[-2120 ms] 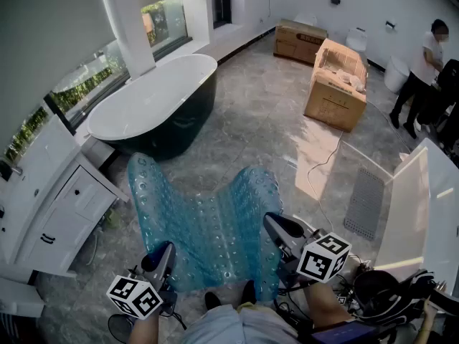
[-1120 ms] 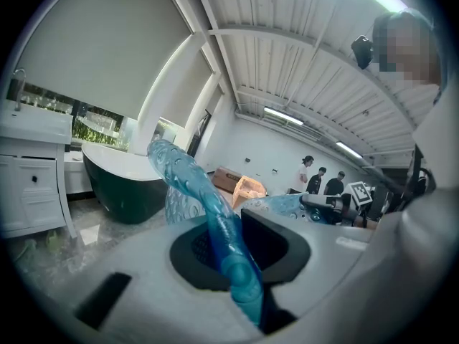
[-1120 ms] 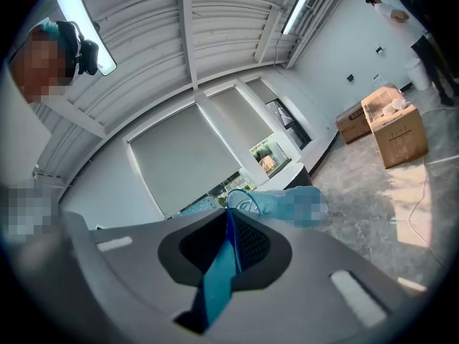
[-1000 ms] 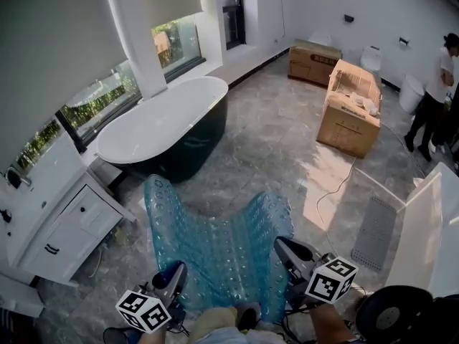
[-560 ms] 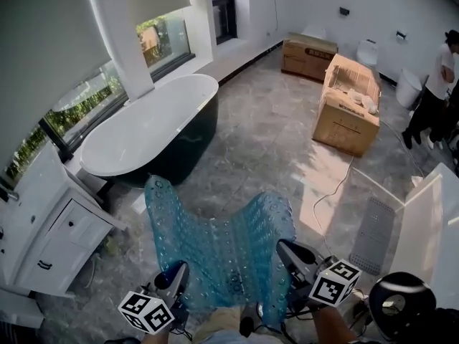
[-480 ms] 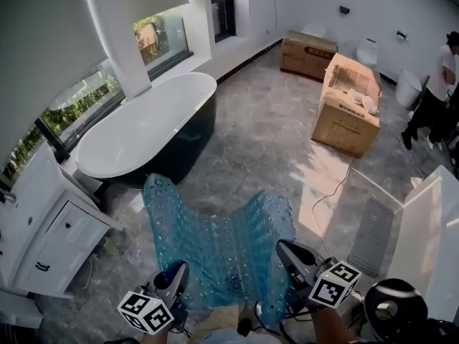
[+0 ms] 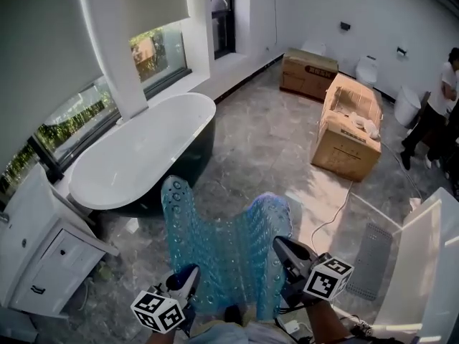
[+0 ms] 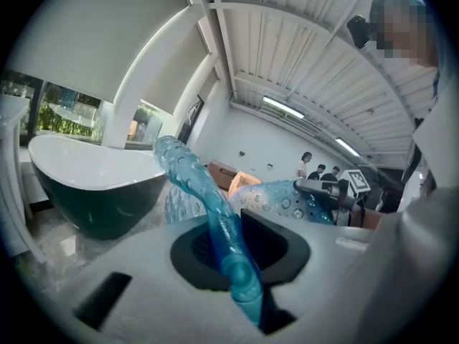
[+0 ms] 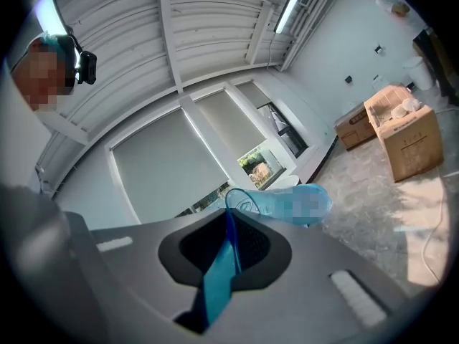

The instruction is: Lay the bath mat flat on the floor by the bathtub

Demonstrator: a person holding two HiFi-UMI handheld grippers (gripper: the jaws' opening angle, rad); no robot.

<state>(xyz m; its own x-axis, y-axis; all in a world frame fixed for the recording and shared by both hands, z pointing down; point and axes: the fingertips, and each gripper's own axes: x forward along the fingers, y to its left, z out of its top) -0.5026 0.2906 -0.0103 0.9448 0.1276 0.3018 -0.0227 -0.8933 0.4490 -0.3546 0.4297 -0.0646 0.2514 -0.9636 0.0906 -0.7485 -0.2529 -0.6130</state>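
Note:
The translucent blue bath mat (image 7: pixel 224 255) with its suction bumps hangs off the floor, sagging between the two grippers in the head view. Its far corners stick up toward the white-and-dark bathtub (image 7: pixel 136 160). My left gripper (image 7: pixel 188 278) grips the mat's near left edge, and its jaws are closing on the blue strip (image 8: pixel 219 224) that runs between them. My right gripper (image 7: pixel 284 252) is shut on the near right edge, a thin blue fold (image 9: pixel 221 264) pinched between its jaws. The tub (image 8: pixel 93 185) stands just ahead, to the left.
A white vanity cabinet (image 7: pixel 43 264) stands left of the tub. Two cardboard boxes (image 7: pixel 348 131) (image 7: pixel 308 64) sit on the grey marble floor ahead, with a cable (image 7: pixel 331 210) trailing toward me. A white panel (image 7: pixel 423 264) leans at right. A person (image 7: pixel 437 99) stands far right.
Both grippers keep their hold on the mat. The left gripper has come a little to the right, so the mat hangs narrower and more bunched. The tub now lies further to the left.

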